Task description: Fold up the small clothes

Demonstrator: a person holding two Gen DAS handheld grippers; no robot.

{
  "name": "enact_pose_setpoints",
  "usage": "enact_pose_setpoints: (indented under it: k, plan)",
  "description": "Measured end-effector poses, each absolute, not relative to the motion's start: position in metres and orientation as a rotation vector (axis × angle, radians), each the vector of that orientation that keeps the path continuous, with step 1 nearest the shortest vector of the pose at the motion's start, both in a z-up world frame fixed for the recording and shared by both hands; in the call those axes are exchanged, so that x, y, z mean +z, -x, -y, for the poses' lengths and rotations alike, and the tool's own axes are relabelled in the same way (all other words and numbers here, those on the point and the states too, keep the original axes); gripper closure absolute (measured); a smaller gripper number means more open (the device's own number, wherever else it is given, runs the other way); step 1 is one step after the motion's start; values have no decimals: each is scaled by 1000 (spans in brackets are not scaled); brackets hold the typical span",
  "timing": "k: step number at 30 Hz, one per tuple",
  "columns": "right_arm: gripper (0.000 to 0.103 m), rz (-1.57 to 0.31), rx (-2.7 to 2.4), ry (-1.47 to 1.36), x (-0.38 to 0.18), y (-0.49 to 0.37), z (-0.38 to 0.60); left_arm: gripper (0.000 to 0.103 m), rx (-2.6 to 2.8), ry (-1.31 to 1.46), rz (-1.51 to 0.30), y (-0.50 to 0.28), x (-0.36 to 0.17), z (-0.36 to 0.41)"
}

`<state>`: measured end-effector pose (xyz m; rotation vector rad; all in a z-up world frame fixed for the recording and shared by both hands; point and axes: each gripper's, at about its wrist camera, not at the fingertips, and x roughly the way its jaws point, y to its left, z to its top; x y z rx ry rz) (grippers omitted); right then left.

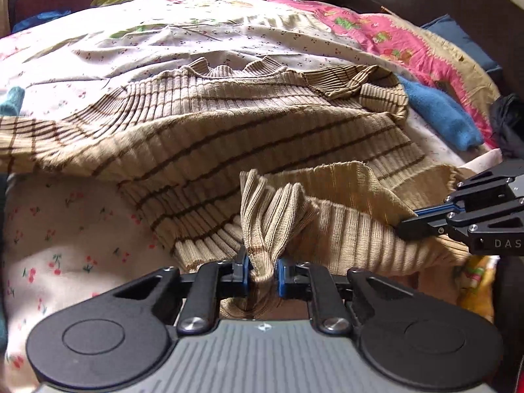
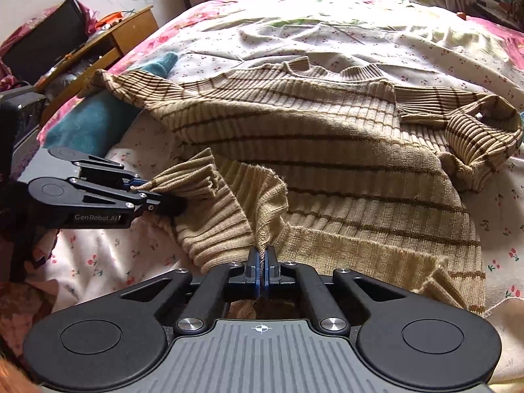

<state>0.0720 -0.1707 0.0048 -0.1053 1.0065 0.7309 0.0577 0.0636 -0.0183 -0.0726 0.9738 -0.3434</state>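
Note:
A tan ribbed sweater with brown stripes (image 1: 229,131) (image 2: 327,137) lies spread on the bed, neck toward the far side, one sleeve folded over its chest. My left gripper (image 1: 262,271) is shut on a bunched fold of the sweater's bottom hem, which fans up between its blue pads. My right gripper (image 2: 262,268) is shut on a thin edge of the same hem further along. Each gripper shows in the other's view: the right gripper (image 1: 412,221) at the right edge, the left gripper (image 2: 147,193) at the left, cloth pinched in both.
A cherry-print sheet (image 1: 65,245) (image 2: 108,255) covers the bed. A blue fuzzy garment (image 1: 439,114) lies right of the sweater, a teal one (image 2: 88,124) by its left sleeve. A pink quilt (image 1: 376,32) and a wooden bedside table (image 2: 108,42) flank the bed.

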Motion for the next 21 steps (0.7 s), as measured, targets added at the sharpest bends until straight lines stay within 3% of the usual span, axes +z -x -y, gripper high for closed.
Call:
enact_pose_setpoints:
  k: [8, 15, 16, 17, 18, 19, 21]
  plan:
    - [100, -1141, 929, 298, 4, 5, 166, 78, -349, 100, -1062, 23, 0, -98]
    - [91, -991, 687, 250, 34, -3, 199, 74, -287, 167, -982, 31, 9, -103]
    - [86, -953, 627, 250, 38, -7, 209, 72, -299, 170, -965, 27, 11, -97]
    - [68, -920, 564, 263, 39, -8, 215, 68, -310, 172, -951, 23, 12, -91]
    - [44, -895, 479, 282, 38, -14, 223, 67, -332, 174, -938, 20, 13, -82]
    - [37, -878, 420, 290, 33, -19, 228, 66, -352, 172, -930, 16, 13, -74]
    - [38, -861, 380, 269, 26, -25, 231, 62, -381, 166, -940, 11, 7, -57]
